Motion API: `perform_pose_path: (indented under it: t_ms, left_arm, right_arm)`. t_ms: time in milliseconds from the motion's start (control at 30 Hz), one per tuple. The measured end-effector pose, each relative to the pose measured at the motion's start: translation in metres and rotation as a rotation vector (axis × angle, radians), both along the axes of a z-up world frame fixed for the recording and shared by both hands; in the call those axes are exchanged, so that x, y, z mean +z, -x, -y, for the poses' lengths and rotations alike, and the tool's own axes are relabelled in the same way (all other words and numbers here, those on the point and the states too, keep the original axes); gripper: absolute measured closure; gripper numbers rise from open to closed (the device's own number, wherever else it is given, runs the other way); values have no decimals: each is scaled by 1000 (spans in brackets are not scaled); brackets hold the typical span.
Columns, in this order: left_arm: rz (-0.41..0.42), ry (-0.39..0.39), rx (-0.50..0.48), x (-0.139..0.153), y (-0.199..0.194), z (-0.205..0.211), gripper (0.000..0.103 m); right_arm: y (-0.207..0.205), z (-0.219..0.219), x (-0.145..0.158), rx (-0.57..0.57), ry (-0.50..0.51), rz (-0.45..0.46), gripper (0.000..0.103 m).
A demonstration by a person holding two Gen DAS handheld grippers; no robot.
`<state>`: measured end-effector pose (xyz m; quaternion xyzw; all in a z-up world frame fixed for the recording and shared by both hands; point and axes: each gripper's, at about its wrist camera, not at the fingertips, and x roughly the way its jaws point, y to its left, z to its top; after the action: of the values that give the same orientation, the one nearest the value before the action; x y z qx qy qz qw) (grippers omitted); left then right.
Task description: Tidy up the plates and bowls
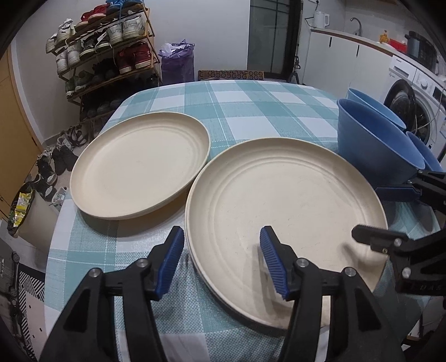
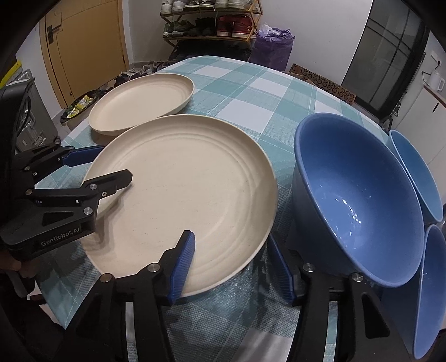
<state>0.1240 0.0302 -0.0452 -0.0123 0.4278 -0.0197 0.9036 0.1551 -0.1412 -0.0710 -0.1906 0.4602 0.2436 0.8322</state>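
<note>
Both sets of jaws stand wide, straddling the near plate's (image 1: 287, 200) rim at six o'clock, gripping nothing. It looks light, stiff, slick: best pinched at the raised rim.

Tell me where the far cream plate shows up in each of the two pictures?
Left wrist view: far plate, left of centre, beyond the left gripper.
Right wrist view: far plate, upper left, behind the near plate.
Shared landmark: shoe rack behind the table.
</note>
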Motion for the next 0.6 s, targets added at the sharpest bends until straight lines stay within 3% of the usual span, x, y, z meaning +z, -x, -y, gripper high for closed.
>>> perform_pose_path:
  t_ms: [167, 267, 333, 467, 600]
  left_arm:
    - [21, 37, 13, 10, 3, -8, 27]
    - [35, 57, 22, 17, 6, -12, 22]
    - [48, 65, 29, 22, 8, -15, 13]
    - [81, 83, 52, 32, 13, -23, 9]
    - [99, 97, 73, 37, 14, -30, 0]
  right_arm:
    - [7, -4, 9, 25, -15, 42, 19]
    - [9, -5, 17, 35, -36, 53, 18]
    - [10, -5, 23, 39, -58, 53, 17]
    - [13, -4, 36, 50, -105, 80, 4]
    - [14, -5, 47, 44, -129, 97, 1]
